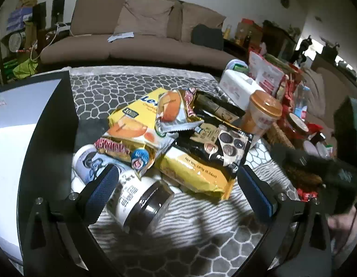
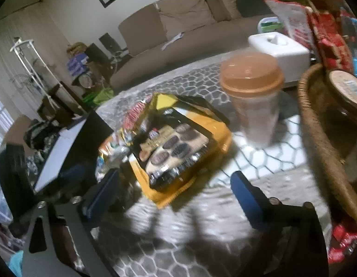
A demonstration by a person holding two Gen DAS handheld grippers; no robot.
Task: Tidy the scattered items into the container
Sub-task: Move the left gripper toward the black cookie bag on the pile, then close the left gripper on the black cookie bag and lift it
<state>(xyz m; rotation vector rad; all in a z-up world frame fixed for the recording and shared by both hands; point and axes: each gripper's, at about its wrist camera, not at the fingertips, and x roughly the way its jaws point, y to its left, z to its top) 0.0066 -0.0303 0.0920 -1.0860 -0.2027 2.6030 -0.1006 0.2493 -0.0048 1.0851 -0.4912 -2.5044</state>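
Left wrist view: left gripper [image 1: 178,185] w/ jaws fully wide, nothing gripped; the white jar [image 1: 141,198] w/ dark shiny lid lies on its side just beside the left pad, near edge of the snack pile. Jar looks rigid and smooth, prob. slippery and heavier than the packets, so grip across the body, not the lid. Behind it, yellow biscuit pack [image 1: 194,173] and black cookie bag [image 1: 222,143] are soft, crinkly, light; pinch at a sealed edge. Orange-lidded cup [image 1: 262,113] stands far right, thin-walled, squeeze gently. Right wrist view (blurred): right gripper [image 2: 176,189] also wide apart, empty, hovering over the cloth-covered table [image 2: 201,219]; cookie bag [image 2: 176,152] on the yellow pack sits just beyond the left pad. Wicker basket [image 2: 321,138], the likely container, is at right, already holding items.
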